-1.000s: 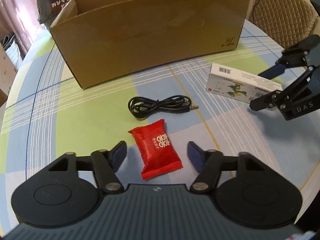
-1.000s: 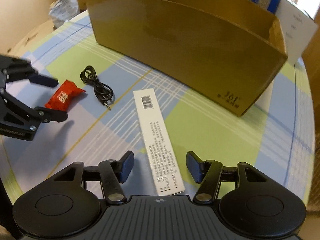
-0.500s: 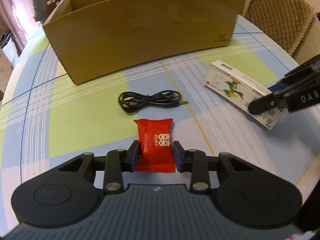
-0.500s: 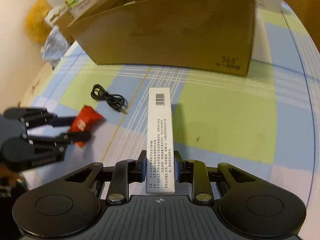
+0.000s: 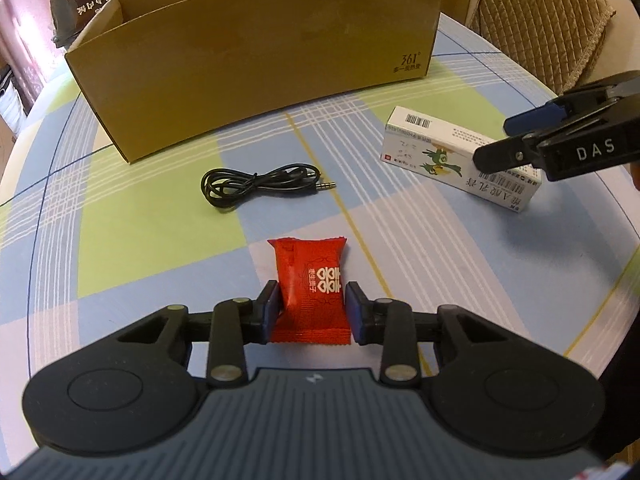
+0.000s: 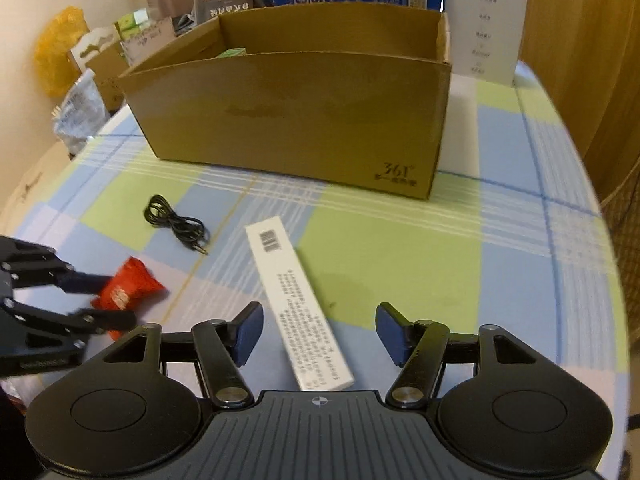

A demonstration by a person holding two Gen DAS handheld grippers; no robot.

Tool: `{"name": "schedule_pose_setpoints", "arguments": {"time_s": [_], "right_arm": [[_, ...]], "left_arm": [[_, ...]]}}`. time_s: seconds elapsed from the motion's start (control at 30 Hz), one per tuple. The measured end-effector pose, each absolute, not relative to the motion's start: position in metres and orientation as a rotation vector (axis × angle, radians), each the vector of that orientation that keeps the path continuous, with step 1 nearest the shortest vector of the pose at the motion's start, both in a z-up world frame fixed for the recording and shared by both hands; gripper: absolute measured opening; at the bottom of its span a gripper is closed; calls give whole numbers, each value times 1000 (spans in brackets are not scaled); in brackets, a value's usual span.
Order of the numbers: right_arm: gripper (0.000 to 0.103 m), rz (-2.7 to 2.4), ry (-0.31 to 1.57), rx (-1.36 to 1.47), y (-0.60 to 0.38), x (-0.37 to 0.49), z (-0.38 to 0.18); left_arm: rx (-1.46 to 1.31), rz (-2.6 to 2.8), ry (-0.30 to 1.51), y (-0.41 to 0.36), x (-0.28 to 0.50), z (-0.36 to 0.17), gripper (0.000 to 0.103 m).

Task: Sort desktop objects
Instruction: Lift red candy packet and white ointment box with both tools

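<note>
We've got the left gripper (image 5: 311,312) clamped on the red candy packet (image 5: 310,288), pads pressing both long sides near its lower half; packet is glossy red foil w/ white double-happiness print, crimped ends, upper end poking fwd past the fingertips, sitting low over the checked tablecloth (image 5: 152,216). Right gripper (image 6: 318,332) has its fingers spread wide, not gripping; the white medicine box (image 6: 298,304) lies flat on the cloth btwn them, running diagonally, barcode end pointing toward the cardboard box (image 6: 296,120). In left wrist view that medicine box (image 5: 448,152) shows a green bird graphic on its side face and barcodes, w/ right gripper fingers straddling its near end. Black audio cable (image 5: 256,182) is loosely coiled, plug end toward the medicine box, btwn candy and carton, touching neither. Carton is open-topped, tan, "361°" print at lower corner of the near wall; something green inside, too little visible to ID. Room: open cloth in front of the carton's near wall on both sides of the cable, wide clear patch right of the medicine box. Table edge curves away on the left & right; chair back (image 5: 540,20) just past the far right edge, clutter of boxes behind the carton.
</note>
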State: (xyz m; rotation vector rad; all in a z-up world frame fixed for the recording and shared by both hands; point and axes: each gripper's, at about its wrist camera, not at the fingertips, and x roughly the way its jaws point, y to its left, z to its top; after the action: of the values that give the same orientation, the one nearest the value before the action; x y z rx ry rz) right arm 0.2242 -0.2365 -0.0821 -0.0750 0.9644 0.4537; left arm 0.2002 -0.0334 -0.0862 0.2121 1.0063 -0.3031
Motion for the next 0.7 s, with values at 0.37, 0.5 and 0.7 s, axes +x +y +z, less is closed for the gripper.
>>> {"name": "schedule_pose_setpoints", "arguments": {"time_s": [0.37, 0.5, 0.7], "right_arm": [[23, 495, 1085, 84, -242, 233, -98], [23, 496, 1158, 310, -258, 238, -106], [42, 393, 1115, 331, -273, 244, -101]], "left_arm": [[196, -295, 1001, -34, 205, -87, 30], [185, -298, 1003, -35, 205, -87, 30], [184, -298, 1004, -34, 204, -87, 30]]}}
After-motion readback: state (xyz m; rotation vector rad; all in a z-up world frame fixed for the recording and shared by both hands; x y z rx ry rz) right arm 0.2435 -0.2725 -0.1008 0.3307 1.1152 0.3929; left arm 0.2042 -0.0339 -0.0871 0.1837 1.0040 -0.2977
